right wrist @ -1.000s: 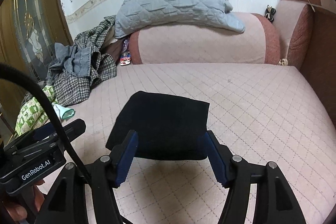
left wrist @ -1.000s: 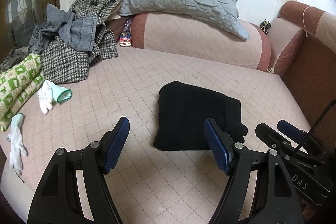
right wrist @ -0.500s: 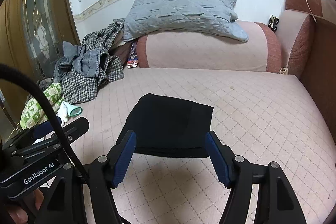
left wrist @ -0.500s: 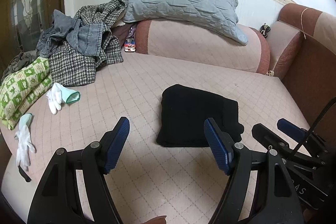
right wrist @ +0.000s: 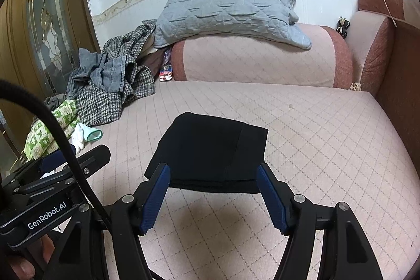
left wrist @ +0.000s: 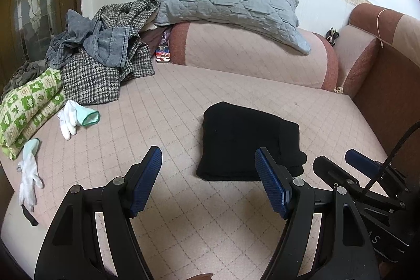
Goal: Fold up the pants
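Through the left wrist camera, the left gripper (left wrist: 208, 169) is hovering above the pink quilted sofa seat (left wrist: 162, 106) with its blue-padded jaws spread wide and nothing between them. The black folded pants (left wrist: 246, 141) are lying flat on the seat as a compact rectangle, just ahead and slightly to the right of that gripper, not touching it. The right gripper's black body is showing at the lower right edge of this view, and only the letters "AS" can be read on it. Off to the left, a white glove with a mint cuff (left wrist: 76, 117) and a heap of checked and denim clothes (left wrist: 105, 62) are sitting well apart from the pants.

Through the right wrist camera, the right gripper (right wrist: 213, 190) is also standing open and empty, its pads framing the near edge of the pants (right wrist: 210, 148) without visibly pinching the cloth. The left tool's body at the lower left is carrying the label "GenRobot.AI" (right wrist: 47, 214). A grey quilted pillow (right wrist: 225, 7) is resting on the backrest behind.

The fold appears finished. Judging from here, the risk is disturbance: a pad could catch the near edge, which looks layered and loose, dragging the top layer and opening the stack. The black cable (right wrist: 52, 127) could also brush the bundle.
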### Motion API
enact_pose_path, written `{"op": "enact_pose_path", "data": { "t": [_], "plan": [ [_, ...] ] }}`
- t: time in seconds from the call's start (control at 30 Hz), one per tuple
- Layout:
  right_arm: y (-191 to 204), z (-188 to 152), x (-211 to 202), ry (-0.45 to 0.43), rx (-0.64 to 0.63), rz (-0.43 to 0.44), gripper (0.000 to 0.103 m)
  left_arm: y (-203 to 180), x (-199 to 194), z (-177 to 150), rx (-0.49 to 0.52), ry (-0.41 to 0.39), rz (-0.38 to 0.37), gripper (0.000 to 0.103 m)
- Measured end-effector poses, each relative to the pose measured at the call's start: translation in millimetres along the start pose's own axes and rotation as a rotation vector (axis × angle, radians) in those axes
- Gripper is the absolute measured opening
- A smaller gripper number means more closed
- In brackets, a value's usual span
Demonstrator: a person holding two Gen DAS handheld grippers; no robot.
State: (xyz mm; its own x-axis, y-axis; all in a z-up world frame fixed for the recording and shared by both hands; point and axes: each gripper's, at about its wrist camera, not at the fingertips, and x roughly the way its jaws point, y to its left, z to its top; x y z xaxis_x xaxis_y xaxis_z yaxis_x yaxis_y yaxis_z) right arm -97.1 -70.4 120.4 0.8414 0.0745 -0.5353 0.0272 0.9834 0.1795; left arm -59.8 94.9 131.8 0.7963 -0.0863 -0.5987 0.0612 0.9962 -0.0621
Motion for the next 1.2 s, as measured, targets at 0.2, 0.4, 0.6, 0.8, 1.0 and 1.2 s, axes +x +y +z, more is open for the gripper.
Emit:
{"op": "enact_pose_path", "data": {
  "t": [0.2,0.4,0.6,0.8,1.0,1.2],
  "plan": [
    [-0.3,-2.1,4.2,0.014,-0.002,0.003,0.066,-0.4,2.2,-1.7,-0.004,0.005,0.000,0.074],
    [-0.1,-1.5,5.7,0.017,-0.004,0.006,0.066,0.0,4.0,-2.9,-0.002,0.008,-0.002,0.074],
    [0.9,-0.7,7.4,0.026,-0.009,0.006,0.066,-1.1,4.3,-3.8,-0.002,0.011,-0.001,0.074],
    [1.4,-0.3,8.4,0.029,-0.009,0.005,0.066,-0.7,8.8,-4.9,0.004,0.018,-0.004,0.074],
    [-1.2,-3.5,12.4,0.042,-0.008,0.008,0.066,-0.1,13.3,-8.2,0.001,0.033,-0.006,0.074],
    [-3.1,-5.7,16.8,0.053,-0.002,0.009,0.066,-0.7,16.1,-8.7,0.008,0.026,-0.009,0.074]
  ]
}}
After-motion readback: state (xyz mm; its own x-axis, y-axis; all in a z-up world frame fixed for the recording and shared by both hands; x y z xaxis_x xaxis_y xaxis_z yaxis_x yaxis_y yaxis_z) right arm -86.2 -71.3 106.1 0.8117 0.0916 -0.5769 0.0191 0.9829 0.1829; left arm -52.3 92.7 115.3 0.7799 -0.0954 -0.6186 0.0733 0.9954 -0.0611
